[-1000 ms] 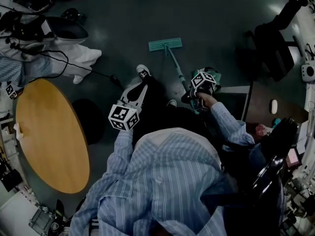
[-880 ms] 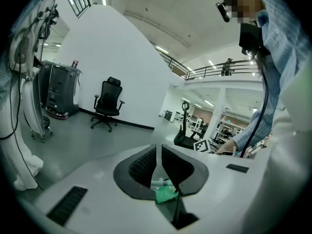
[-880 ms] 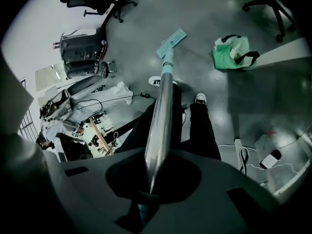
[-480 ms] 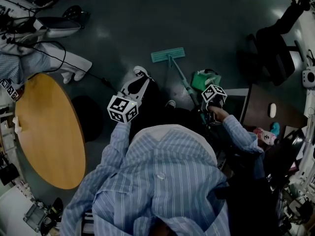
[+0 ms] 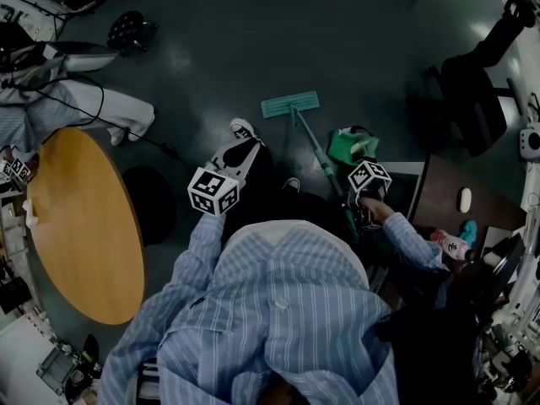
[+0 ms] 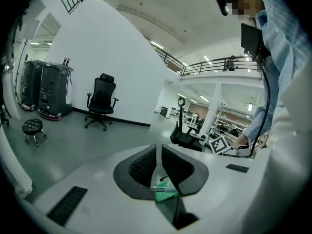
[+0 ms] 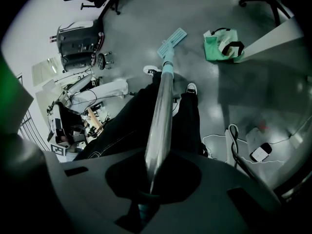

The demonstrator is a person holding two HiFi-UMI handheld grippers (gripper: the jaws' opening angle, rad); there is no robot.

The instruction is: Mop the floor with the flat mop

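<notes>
The flat mop's teal head (image 5: 290, 105) lies on the dark floor just ahead of my shoes. Its metal handle (image 5: 319, 152) slants back to my right gripper (image 5: 358, 199), which is shut on the handle. In the right gripper view the handle (image 7: 161, 111) runs from between the jaws (image 7: 150, 182) down to the mop head (image 7: 171, 40). My left gripper (image 5: 245, 148) hangs away from the mop, above my left leg. Its jaws (image 6: 158, 165) stand almost together with nothing gripped, pointing out across the room.
A green bag (image 5: 352, 144) sits on the floor right of the handle, beside a desk (image 5: 439, 194). An oval wooden table (image 5: 80, 226) stands at the left, with white-trousered legs (image 5: 101, 108) and cables behind it. A black office chair (image 5: 472, 83) is at the far right.
The right gripper has drawn back toward my body, pulling the mop head closer to my shoes. The left gripper has stayed about where it was.
</notes>
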